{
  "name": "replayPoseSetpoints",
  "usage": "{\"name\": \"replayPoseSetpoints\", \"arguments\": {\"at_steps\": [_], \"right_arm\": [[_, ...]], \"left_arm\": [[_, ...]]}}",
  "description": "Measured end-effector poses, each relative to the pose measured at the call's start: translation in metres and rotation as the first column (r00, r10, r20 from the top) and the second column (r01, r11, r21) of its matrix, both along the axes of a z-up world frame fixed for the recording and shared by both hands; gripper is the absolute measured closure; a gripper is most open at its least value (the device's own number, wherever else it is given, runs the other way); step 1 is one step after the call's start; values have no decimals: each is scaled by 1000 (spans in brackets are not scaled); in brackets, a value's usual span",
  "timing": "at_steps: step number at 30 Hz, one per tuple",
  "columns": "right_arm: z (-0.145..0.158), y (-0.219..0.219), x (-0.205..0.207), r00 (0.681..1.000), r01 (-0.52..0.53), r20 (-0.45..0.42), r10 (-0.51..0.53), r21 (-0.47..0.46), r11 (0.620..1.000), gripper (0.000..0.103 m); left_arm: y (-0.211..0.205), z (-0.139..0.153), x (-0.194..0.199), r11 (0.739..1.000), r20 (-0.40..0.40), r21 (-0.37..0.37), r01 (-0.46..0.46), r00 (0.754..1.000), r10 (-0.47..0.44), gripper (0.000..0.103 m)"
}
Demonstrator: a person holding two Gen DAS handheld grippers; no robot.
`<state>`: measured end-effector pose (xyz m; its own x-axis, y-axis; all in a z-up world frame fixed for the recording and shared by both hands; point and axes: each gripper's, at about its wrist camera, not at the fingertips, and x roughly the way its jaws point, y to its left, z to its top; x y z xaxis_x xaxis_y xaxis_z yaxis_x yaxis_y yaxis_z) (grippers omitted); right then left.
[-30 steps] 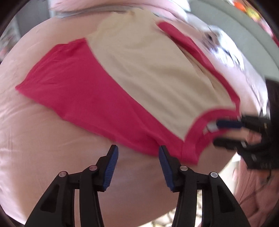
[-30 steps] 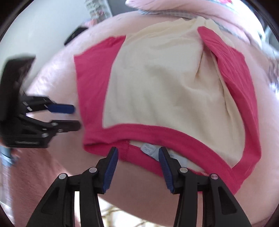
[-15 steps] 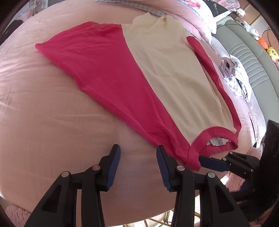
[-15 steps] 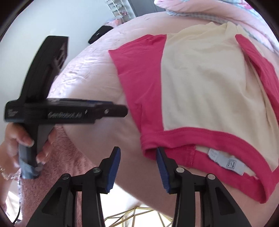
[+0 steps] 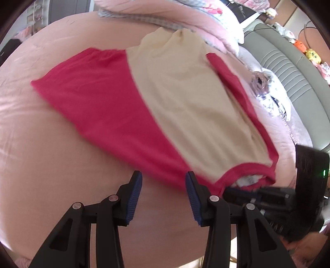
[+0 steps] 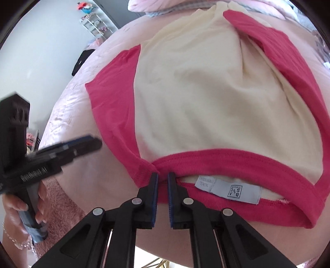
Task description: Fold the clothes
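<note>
At the near edge of the bed (image 5: 51, 175), a T-shirt (image 5: 185, 115) with a cream body and pink sleeves lies spread flat on the pink sheet, its collar (image 6: 237, 158) toward the near edge and its hem toward the pillows (image 5: 185, 18) at the far edge. The right gripper (image 6: 163, 185) is clenched on the pink collar band where it meets the left-hand sleeve, its blue pads nearly together with the cloth pinched between them. A white label (image 6: 229, 189) shows inside the collar just beside that grip. The left gripper (image 5: 164, 191) hangs over the bare sheet at the near edge, its fingers spread wide and holding nothing, the right one just beside the pink sleeve (image 5: 107, 99). A grey sofa (image 5: 288, 68) stands past the bed's right edge.
</note>
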<state>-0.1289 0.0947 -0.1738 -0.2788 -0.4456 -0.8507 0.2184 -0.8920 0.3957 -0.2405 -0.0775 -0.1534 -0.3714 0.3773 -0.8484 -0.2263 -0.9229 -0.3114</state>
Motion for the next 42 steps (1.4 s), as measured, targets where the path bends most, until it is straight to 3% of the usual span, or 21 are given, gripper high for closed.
{"name": "replayPoseSetpoints", "arguments": {"at_steps": [4, 6, 8, 10, 15, 23, 29, 36, 39, 42], "right_arm": [[0, -13, 2, 998, -67, 8, 67, -16, 998, 93], [-1, -12, -1, 999, -50, 5, 50, 0, 999, 93], [2, -3, 2, 999, -38, 17, 38, -12, 999, 94], [6, -2, 3, 999, -30, 10, 30, 0, 1000, 93], [19, -5, 14, 995, -102, -15, 102, -7, 995, 93], [3, -30, 22, 982, -185, 42, 184, 13, 983, 93], [4, -36, 14, 990, -142, -4, 142, 30, 989, 93], [0, -51, 7, 992, -119, -27, 120, 38, 992, 92], [3, -31, 18, 992, -124, 15, 125, -48, 991, 92], [-1, -15, 19, 994, -87, 60, 95, -123, 989, 92]], "left_arm": [[16, -8, -3, 985, 16, -162, 53, 999, -51, 63], [26, -19, -2, 954, 37, -277, 110, 994, -104, 63], [30, -19, 9, 931, -8, -328, 160, 985, -172, 62], [27, -19, 20, 913, 6, -358, 195, 978, -206, 62], [13, -20, 44, 909, 18, -340, 240, 968, -249, 62], [-20, 3, 44, 979, -5, -148, 141, 990, -143, 62], [-14, 2, 33, 963, 16, -224, 151, 988, -151, 62], [-28, 11, 33, 974, 10, -197, 115, 993, -116, 62], [-33, 5, 26, 984, 21, -159, 85, 996, -83, 62], [-24, -5, 15, 979, 16, -178, 96, 995, -95, 62]]}}
